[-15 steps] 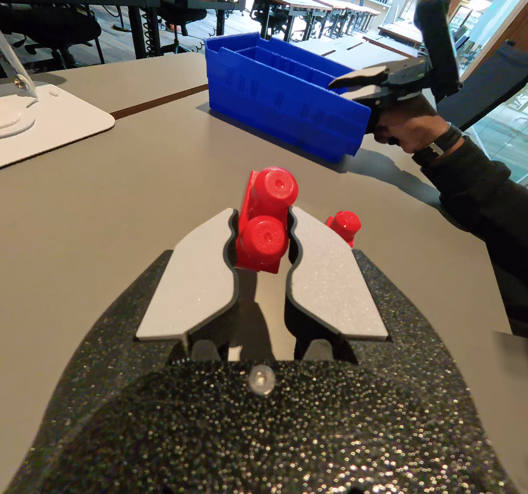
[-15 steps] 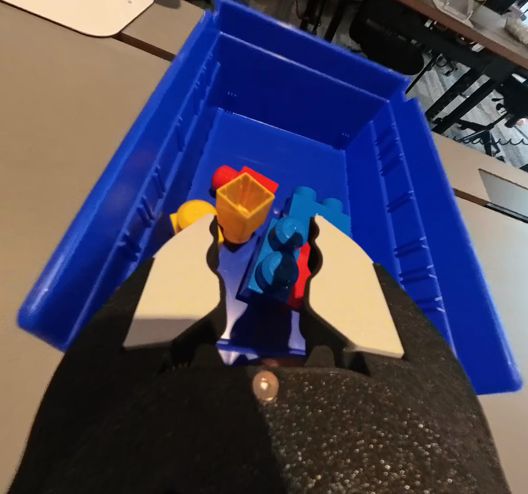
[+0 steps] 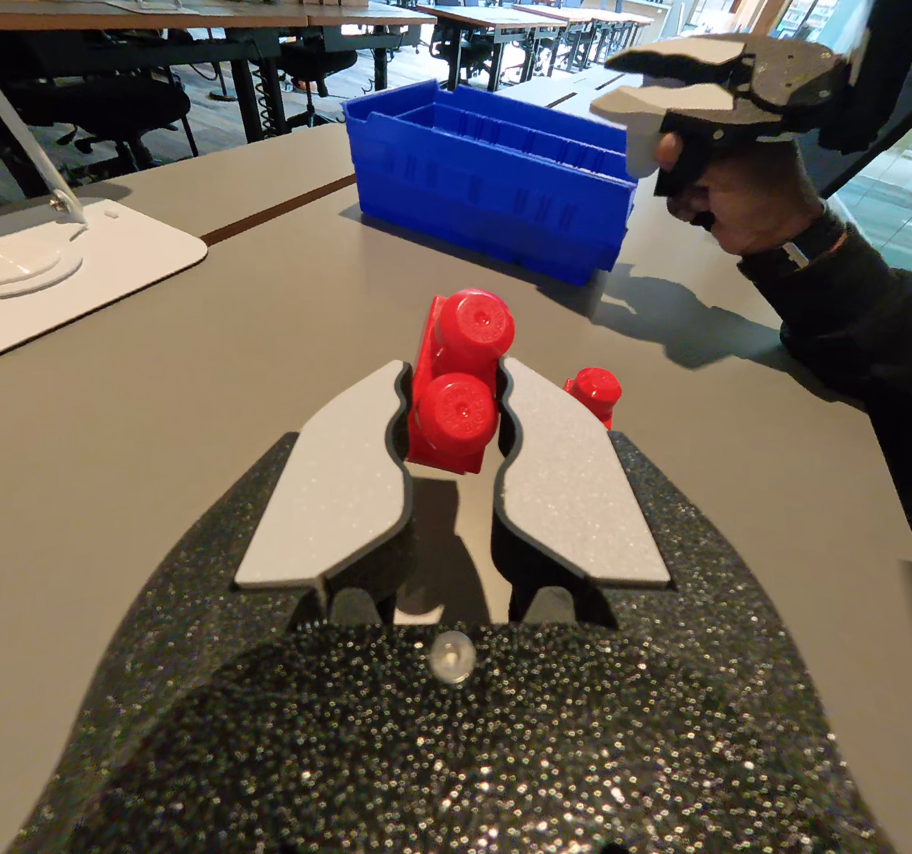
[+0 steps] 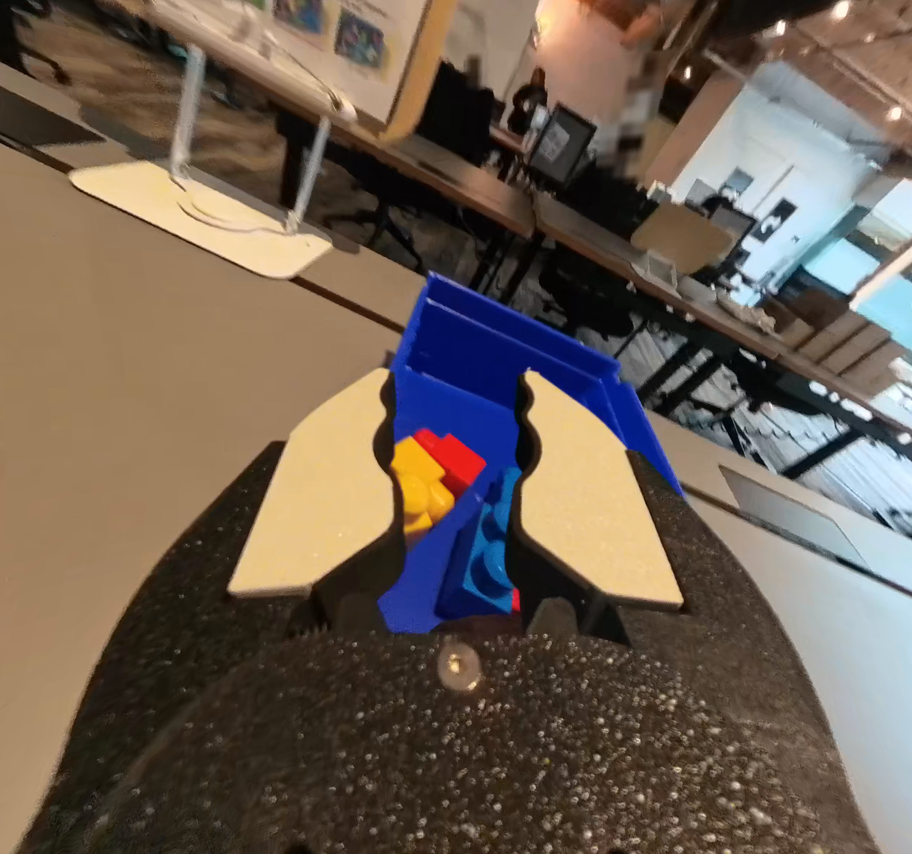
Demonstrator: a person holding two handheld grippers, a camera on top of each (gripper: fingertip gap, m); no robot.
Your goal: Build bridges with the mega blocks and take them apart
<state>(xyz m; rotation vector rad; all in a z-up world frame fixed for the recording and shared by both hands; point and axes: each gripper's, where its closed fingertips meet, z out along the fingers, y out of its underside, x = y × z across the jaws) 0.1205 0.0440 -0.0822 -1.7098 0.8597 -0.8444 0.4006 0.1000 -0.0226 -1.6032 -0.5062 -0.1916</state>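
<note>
Left wrist view: left gripper (image 3: 451, 403) is clamped on a red two-stud block (image 3: 456, 386), studs facing the camera, held just over the table (image 3: 197, 386), probably ready to mate; a smaller red block (image 3: 594, 393) sits just right of the fingers. Right gripper (image 4: 451, 435) hangs empty with jaws apart above the blue bin (image 4: 493, 351). Yellow blocks (image 4: 419, 490), red and blue ones lie below its fingers, likely the next pick.

A two-stud block (image 3: 456, 386) sits between the left hand-held gripper's (image 3: 451, 416) fingers, above the table (image 3: 197, 386). A smaller block (image 3: 594, 393) stands on the table just right of it. Behind both stands a bin (image 3: 483, 198), with a flat stand base (image 3: 94, 258) well to its left. The right hand-held gripper (image 3: 622, 82) hangs over the bin's right end. Several blocks (image 4: 444, 480) lie in the bin.
</note>
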